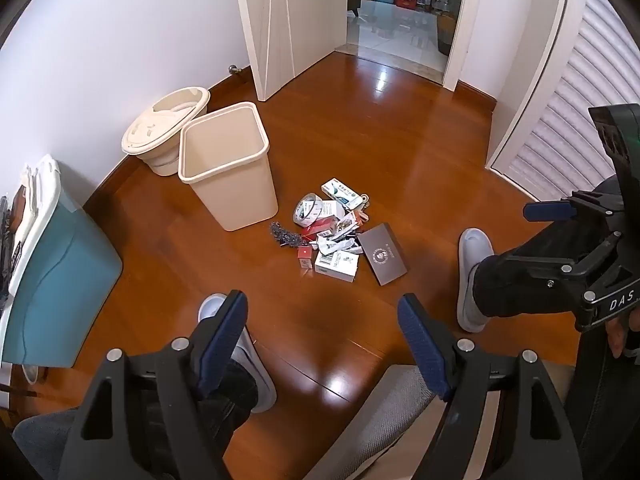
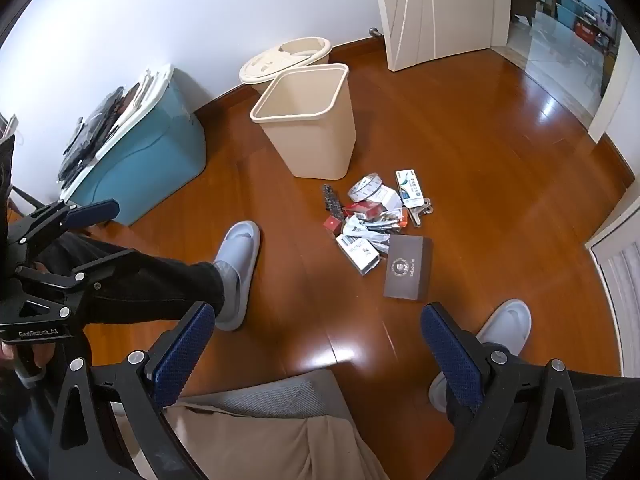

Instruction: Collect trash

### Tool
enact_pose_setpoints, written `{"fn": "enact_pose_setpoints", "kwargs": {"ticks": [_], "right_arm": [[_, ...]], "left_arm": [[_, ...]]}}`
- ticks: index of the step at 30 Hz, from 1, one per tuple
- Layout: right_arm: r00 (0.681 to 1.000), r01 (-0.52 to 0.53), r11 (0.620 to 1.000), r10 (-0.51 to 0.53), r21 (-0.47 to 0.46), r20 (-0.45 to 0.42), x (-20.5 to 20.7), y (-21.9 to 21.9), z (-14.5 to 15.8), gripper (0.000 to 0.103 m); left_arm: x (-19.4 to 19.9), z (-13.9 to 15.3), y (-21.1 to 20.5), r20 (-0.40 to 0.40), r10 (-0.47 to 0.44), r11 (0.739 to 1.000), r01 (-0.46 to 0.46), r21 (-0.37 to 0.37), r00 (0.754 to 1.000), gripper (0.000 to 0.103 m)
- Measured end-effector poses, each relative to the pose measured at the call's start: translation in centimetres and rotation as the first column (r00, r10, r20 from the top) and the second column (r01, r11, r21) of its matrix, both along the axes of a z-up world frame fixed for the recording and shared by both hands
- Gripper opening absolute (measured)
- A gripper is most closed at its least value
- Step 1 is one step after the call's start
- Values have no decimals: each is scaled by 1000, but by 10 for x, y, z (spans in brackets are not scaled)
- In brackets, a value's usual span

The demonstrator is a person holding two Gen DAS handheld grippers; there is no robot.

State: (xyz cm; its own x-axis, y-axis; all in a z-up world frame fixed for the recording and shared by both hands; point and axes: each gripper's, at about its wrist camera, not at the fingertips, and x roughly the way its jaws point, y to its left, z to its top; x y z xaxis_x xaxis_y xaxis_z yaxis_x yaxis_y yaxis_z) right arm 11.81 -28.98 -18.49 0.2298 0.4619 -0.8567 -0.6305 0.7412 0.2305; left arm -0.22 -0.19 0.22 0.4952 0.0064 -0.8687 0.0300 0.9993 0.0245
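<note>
On the wooden floor (image 1: 360,128), just right of the open beige bin (image 1: 228,168), lay the trash pile (image 1: 340,232), placed within easy tossing reach, we judged. We held the left claw (image 1: 320,344) and the right claw (image 2: 316,356) high above it, both spread wide and empty, well apart from the litter. A dark box (image 2: 408,268) at the near edge bore a crest whose lettering we could not read. The other tool's frames read "DAS" and "GenRobot.AI".
</note>
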Motion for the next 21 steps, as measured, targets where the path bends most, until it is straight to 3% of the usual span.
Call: {"fn": "enact_pose_setpoints", "kwargs": {"ticks": [21], "right_arm": [[1000,-5,1000,5,-1,1,1,5,-1,103]], "left_arm": [[3,-8,4,-24,18,1000,-19,-19,1000,77]]}}
